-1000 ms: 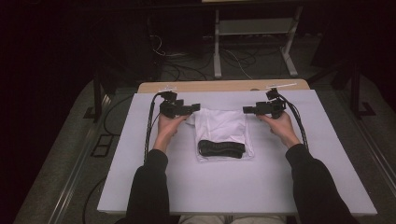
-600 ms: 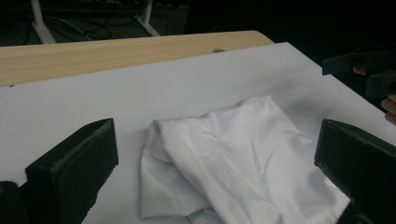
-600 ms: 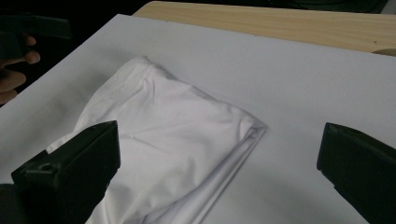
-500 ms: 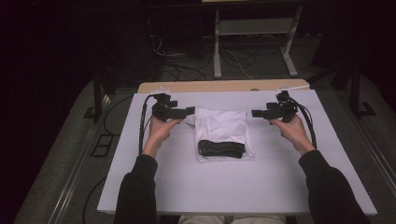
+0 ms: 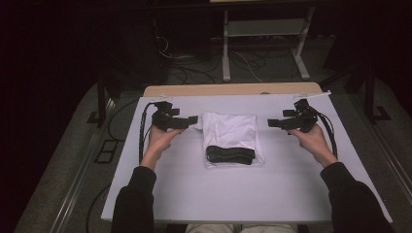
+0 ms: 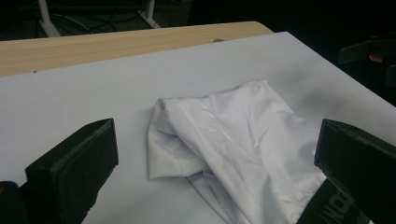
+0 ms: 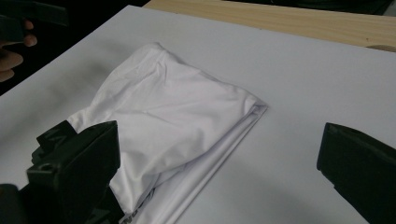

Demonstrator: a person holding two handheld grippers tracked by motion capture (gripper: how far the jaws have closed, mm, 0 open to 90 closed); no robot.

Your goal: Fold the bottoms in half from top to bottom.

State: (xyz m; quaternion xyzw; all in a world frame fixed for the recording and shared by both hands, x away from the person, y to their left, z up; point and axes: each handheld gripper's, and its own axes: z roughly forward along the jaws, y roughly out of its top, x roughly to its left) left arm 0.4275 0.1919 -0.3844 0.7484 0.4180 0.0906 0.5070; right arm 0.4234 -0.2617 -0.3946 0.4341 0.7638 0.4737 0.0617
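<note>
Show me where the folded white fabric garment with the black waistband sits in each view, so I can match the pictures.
High view: the folded white fabric garment lies mid-table between the left gripper and right gripper, black waistband at its near edge.
Left gripper view: centre to lower right, between the open jaws.
Right gripper view: centre-left, running behind the left jaw.
Shared landmark: the light wooden strip along the far edge of the white table.

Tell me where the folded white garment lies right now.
In the high view the folded white garment lies mid-table between the left gripper and the right gripper.
</note>
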